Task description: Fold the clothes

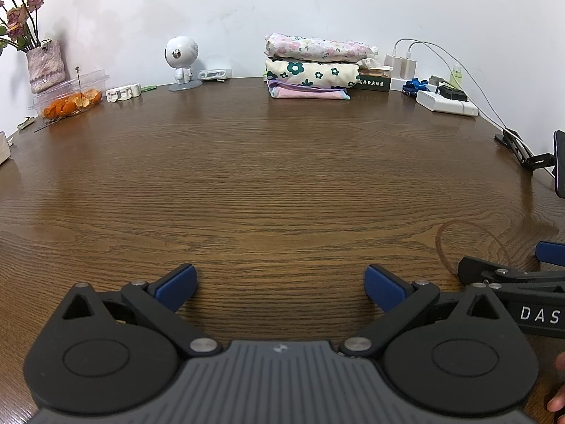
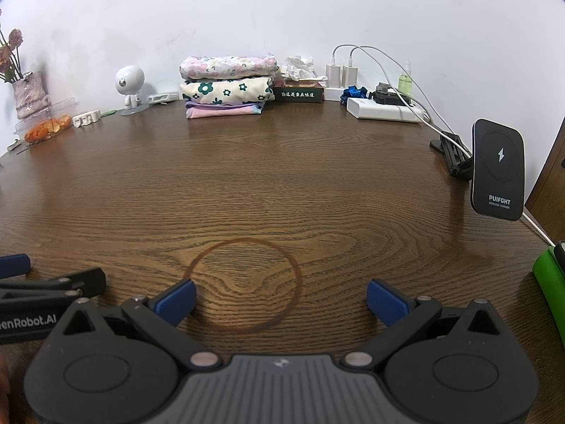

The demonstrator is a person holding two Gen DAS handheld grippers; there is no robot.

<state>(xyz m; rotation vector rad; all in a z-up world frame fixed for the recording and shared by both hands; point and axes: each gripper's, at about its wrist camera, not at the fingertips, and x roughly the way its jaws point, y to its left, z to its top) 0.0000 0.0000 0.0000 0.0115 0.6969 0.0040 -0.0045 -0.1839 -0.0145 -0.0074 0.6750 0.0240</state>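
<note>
Your left gripper [image 1: 280, 284] and right gripper [image 2: 281, 298] gape wide, holding nothing.
Folded clothes [image 1: 312, 67] sit stacked at the table's [image 1: 268, 183] far edge.

Flowers [image 1: 21, 10] cut off by left edge. Charger stand [image 1: 559, 162] cropped at right. Fingertips [image 1: 559, 401] barely in corner. Green object [image 2: 551, 293] cropped, unidentifiable. Tissue-box lettering [image 2: 298, 94] too small.

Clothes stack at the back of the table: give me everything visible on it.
The clothes stack is a neat pile of folded soft fabric pieces: a pale pink-flowered one on top, a cream one with dark green flowers under it, then thin lilac, pink and light blue layers at the bottom. It lies flat on the wooden table by the white wall, its right side against or next to a dark green tissue box. Neither tool touches it.
</note>
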